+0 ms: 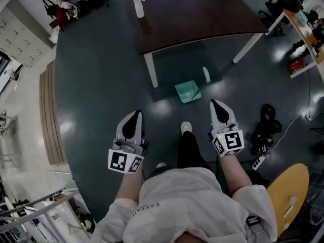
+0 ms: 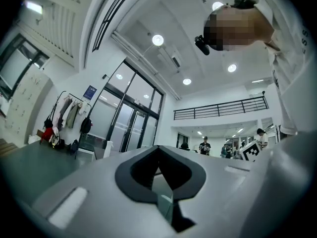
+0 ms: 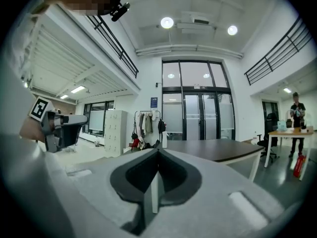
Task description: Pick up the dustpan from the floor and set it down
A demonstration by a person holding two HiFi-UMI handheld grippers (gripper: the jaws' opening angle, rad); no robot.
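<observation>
The green dustpan [image 1: 188, 91] lies on the dark floor just past the table's near edge, its white handle [image 1: 206, 75] pointing away from me. Both grippers are held at about waist height, well short of it, and neither touches it. My left gripper [image 1: 137, 114] has its jaws together with nothing between them, as the left gripper view [image 2: 158, 150] also shows. My right gripper [image 1: 213, 103] is shut and empty too, pointing level toward the table [image 3: 158, 151]. The dustpan is hidden in both gripper views.
A brown table [image 1: 202, 14] with white legs stands ahead, with a white bottle [image 1: 138, 6] on it. Black gear and a power strip [image 1: 265, 129] lie on the floor at right, a round wooden seat [image 1: 288, 191] near right, and a wooden bench [image 1: 48, 110] at left.
</observation>
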